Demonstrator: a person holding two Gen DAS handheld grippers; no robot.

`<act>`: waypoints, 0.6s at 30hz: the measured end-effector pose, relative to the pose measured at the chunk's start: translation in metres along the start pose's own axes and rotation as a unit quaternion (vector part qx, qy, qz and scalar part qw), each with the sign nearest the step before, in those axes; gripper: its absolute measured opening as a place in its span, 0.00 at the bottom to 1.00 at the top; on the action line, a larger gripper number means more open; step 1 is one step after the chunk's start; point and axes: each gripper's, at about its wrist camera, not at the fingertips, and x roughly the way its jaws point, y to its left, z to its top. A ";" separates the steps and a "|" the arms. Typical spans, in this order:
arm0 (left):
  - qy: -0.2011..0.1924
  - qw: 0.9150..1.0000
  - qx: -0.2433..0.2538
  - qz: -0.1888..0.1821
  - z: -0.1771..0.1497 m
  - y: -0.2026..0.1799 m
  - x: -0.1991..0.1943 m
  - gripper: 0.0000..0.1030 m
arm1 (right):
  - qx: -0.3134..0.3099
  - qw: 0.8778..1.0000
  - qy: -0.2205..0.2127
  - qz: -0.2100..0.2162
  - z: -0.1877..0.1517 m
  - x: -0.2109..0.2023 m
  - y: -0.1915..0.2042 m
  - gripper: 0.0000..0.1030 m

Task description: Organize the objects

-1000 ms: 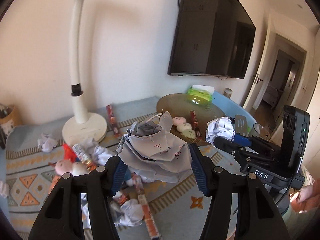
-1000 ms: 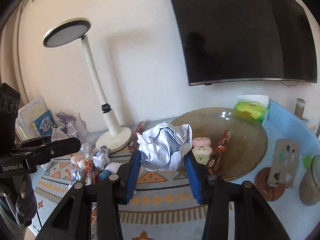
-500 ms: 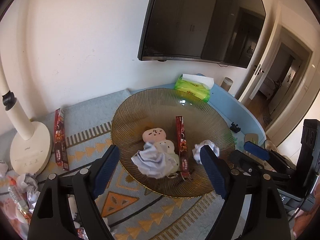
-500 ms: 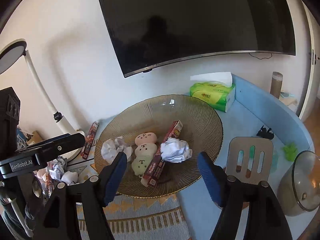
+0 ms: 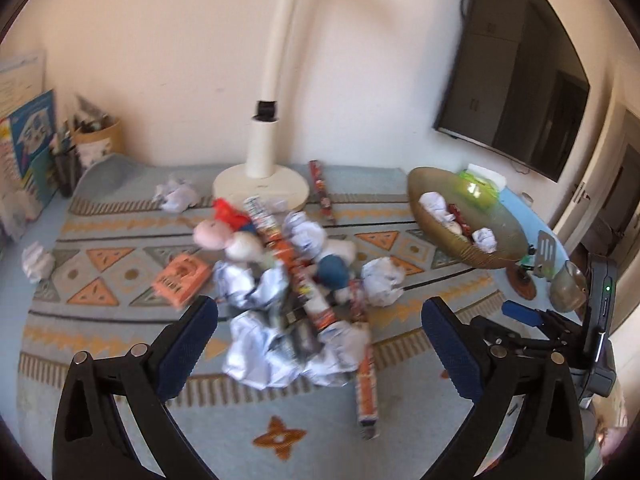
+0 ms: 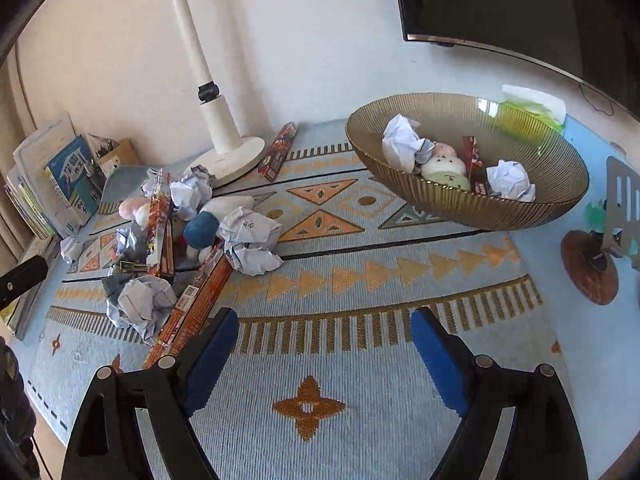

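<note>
A gold ribbed bowl (image 6: pixel 460 208) on the patterned mat holds two crumpled paper balls (image 6: pixel 404 142), a plush dumpling toy (image 6: pixel 444 168) and a red snack box. Left of it lies a pile of crumpled paper (image 5: pixel 264 360), long orange snack boxes (image 5: pixel 296 280) and plush toys (image 5: pixel 216 236). My left gripper (image 5: pixel 320 312) hangs just above the pile's near edge, its jaws opening wide; the paper shows between them untouched. My right gripper (image 6: pixel 324 320) hovers over bare mat right of the pile, jaws opening, nothing between them. The bowl (image 5: pixel 480 258) sits to the left gripper's far right.
A white lamp base (image 6: pixel 228 156) stands behind the pile, with a snack box (image 6: pixel 278 152) beside it. Books (image 6: pixel 52 176) lean at the far left. A green tissue pack (image 6: pixel 532 116) lies behind the bowl, and a slotted stand (image 6: pixel 620 208) to its right.
A second ago each gripper was shut on a paper ball. Both then opened over the bowl, where the balls now lie. Both have since swung left and down toward the pile.
</note>
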 end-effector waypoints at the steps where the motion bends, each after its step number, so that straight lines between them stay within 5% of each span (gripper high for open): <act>1: 0.002 0.999 -0.017 0.029 -0.011 0.023 -0.002 0.99 | 0.005 1.000 0.005 -0.004 -0.002 0.010 0.001 0.85; 4: 0.011 0.991 -0.074 0.115 -0.036 0.084 0.002 0.99 | -0.004 0.999 0.025 -0.040 -0.002 0.023 0.007 0.85; 6: 0.022 0.983 -0.107 0.145 -0.048 0.112 0.006 0.99 | 0.002 0.999 0.031 -0.020 -0.003 0.025 0.003 0.85; 10: 0.038 0.973 -0.157 0.163 -0.065 0.142 0.021 0.99 | 0.036 0.999 0.035 -0.005 -0.002 0.027 -0.011 0.85; 18: 0.064 0.975 -0.146 0.156 -0.067 0.138 0.031 0.99 | 0.020 0.999 0.034 -0.016 -0.003 0.027 -0.005 0.85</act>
